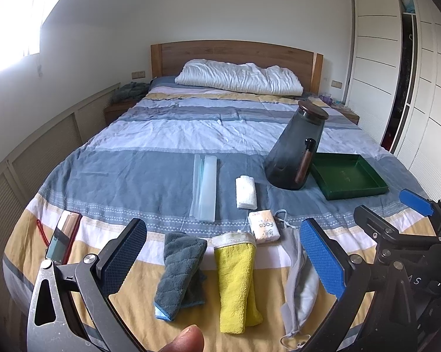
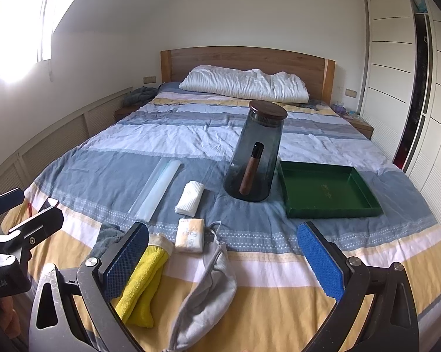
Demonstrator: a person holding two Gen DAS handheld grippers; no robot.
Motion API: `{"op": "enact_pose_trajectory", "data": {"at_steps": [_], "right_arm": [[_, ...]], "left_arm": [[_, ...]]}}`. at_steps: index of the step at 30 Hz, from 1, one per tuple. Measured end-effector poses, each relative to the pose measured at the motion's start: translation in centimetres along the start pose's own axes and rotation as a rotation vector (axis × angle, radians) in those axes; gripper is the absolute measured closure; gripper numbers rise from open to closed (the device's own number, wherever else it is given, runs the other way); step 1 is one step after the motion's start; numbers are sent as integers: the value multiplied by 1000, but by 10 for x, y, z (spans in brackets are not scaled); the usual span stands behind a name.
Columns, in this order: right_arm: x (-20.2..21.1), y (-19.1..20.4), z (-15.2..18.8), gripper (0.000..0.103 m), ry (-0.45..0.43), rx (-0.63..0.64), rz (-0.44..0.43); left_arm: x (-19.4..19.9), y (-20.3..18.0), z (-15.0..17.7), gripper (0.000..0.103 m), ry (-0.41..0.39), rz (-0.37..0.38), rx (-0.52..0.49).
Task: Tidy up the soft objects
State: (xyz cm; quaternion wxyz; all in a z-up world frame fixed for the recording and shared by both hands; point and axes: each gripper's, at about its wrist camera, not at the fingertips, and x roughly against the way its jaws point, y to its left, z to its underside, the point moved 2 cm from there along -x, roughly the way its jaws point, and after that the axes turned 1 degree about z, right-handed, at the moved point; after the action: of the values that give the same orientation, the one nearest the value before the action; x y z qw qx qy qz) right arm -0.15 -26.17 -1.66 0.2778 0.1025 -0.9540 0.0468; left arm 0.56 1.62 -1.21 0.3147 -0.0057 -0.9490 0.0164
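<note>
I hold my left tool (image 1: 223, 255) wide open and empty above the near end of the bed (image 1: 150, 164). My right tool (image 2: 223, 255) is wide open and empty too. Under them lie a grey cloth (image 1: 179, 272), a yellow cloth (image 1: 236, 278) and a grey pouch (image 2: 208, 290) in a row. A small tissue pack (image 2: 190, 235) and a white folded cloth (image 2: 190, 198) lie a bit further back. The green tray (image 2: 335, 209) sits to the right, next to a dark glass jug (image 2: 254, 158).

White-walled bedroom — wooden headboard (image 1: 235, 55), sunlit window (image 1: 12, 14) at left, white wardrobe (image 1: 376, 58) at right.
</note>
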Motion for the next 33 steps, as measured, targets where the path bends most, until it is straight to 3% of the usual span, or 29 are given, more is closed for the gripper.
{"op": "enact_pose_trajectory", "data": {"at_steps": [33], "right_arm": [[-4,7,4,0,19,26,1]], "left_arm": [[3,5,3,1,5,-22,7]]}}
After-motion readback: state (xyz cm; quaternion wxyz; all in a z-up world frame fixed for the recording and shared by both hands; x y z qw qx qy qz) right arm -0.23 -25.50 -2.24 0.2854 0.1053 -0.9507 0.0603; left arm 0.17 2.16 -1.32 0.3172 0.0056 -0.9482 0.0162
